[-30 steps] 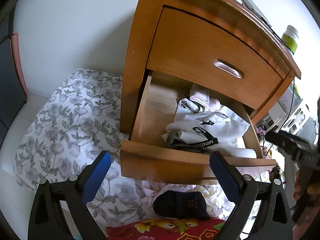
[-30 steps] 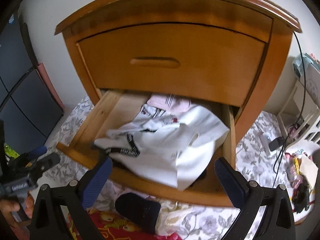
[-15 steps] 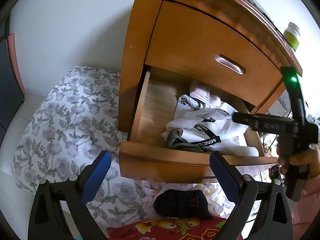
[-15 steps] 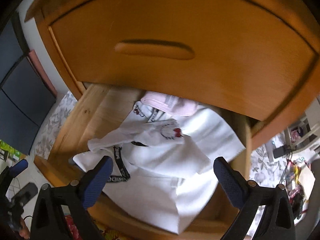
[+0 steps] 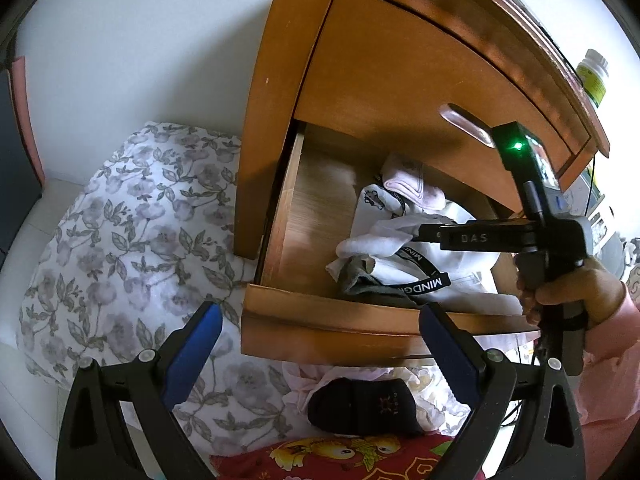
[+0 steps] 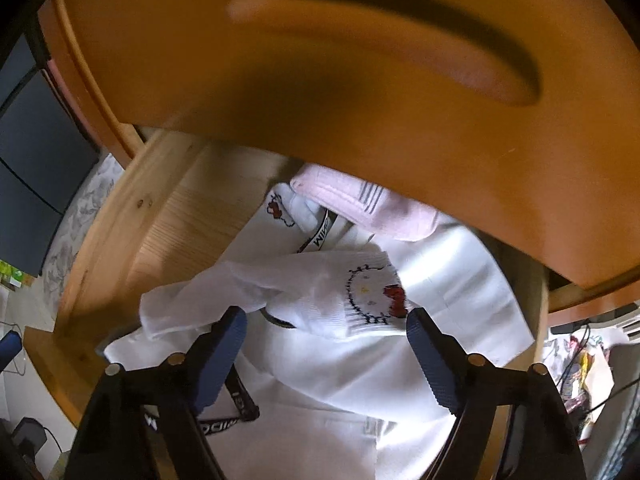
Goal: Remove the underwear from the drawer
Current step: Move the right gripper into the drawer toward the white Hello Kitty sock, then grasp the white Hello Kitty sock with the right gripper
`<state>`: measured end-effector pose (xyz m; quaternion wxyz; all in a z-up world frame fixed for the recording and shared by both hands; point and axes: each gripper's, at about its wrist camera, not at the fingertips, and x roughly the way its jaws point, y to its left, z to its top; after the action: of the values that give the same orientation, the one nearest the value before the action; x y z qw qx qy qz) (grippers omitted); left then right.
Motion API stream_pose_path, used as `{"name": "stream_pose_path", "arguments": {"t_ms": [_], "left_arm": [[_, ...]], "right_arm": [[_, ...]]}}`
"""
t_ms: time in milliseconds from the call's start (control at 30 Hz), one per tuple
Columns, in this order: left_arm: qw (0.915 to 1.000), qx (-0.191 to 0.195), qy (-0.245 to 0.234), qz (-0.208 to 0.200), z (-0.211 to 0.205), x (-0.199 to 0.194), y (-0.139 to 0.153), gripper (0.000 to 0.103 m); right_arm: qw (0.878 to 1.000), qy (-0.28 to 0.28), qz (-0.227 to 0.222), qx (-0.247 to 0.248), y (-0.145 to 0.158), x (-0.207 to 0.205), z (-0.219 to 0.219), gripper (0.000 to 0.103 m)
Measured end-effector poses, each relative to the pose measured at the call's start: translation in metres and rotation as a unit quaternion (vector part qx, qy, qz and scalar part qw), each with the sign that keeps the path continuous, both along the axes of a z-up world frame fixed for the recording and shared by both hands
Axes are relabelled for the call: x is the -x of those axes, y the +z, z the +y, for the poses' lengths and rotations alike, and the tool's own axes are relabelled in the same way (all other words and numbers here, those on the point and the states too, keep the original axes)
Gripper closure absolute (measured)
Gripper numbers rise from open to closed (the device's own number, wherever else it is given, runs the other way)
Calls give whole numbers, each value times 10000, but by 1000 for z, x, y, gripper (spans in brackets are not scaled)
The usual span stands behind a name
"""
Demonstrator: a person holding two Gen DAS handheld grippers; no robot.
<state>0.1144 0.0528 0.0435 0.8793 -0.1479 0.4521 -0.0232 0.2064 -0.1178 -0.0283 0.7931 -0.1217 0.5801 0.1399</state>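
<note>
The wooden nightstand's lower drawer point(image 5: 360, 320) stands pulled out, holding a heap of clothes. White underwear with a black lettered waistband point(image 5: 424, 276) lies on top, over a grey piece point(image 5: 360, 280), with a pink piece point(image 6: 368, 208) at the back. My right gripper point(image 6: 326, 320) is open inside the drawer. A white garment with a cat face point(image 6: 360, 292) lies between its blue fingers point(image 6: 224, 344). In the left wrist view the right gripper point(image 5: 424, 234) reaches over the heap, held by a hand point(image 5: 572, 292). My left gripper point(image 5: 320, 320) hangs open and empty before the drawer front.
The upper drawer point(image 5: 400, 80) is shut, close above my right gripper. A green-labelled bottle point(image 5: 596, 76) stands on the nightstand. Below the drawer lie a black sock point(image 5: 360, 404), a red printed cloth point(image 5: 340, 456) and floral bedding point(image 5: 140, 240).
My right gripper has moved forward and down into the drawer, right over the white clothes. The left gripper has edged closer to the drawer front and stays open.
</note>
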Motion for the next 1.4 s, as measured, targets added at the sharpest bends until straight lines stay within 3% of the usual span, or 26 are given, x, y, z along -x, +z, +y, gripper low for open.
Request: {"name": "stream_pose_path", "arguments": {"t_ms": [300, 367, 433, 500, 833, 933, 1400], "left_arm": [[9999, 49, -52, 81, 0, -6, -6, 4], [9999, 58, -57, 94, 0, -6, -7, 4], [9999, 65, -70, 100, -1, -7, -7, 4], [9999, 71, -86, 106, -1, -7, -7, 4], [9999, 90, -78, 125, -1, -6, -8, 4], [9999, 100, -60, 122, 0, -5, -7, 4], [9998, 118, -65, 126, -3, -3, -3, 4]], "right_arm": [[9998, -27, 126, 135, -20, -13, 1, 35], [9998, -57, 142, 86, -21, -15, -2, 40], [9999, -98, 93, 83, -20, -16, -5, 55], [9998, -151, 51, 74, -19, -17, -10, 63], [9995, -272, -164, -94, -10, -17, -27, 88], [9991, -303, -238, -196, -2, -12, -36, 93], [9956, -396, -607, -600, 30, 17, -50, 94]]}}
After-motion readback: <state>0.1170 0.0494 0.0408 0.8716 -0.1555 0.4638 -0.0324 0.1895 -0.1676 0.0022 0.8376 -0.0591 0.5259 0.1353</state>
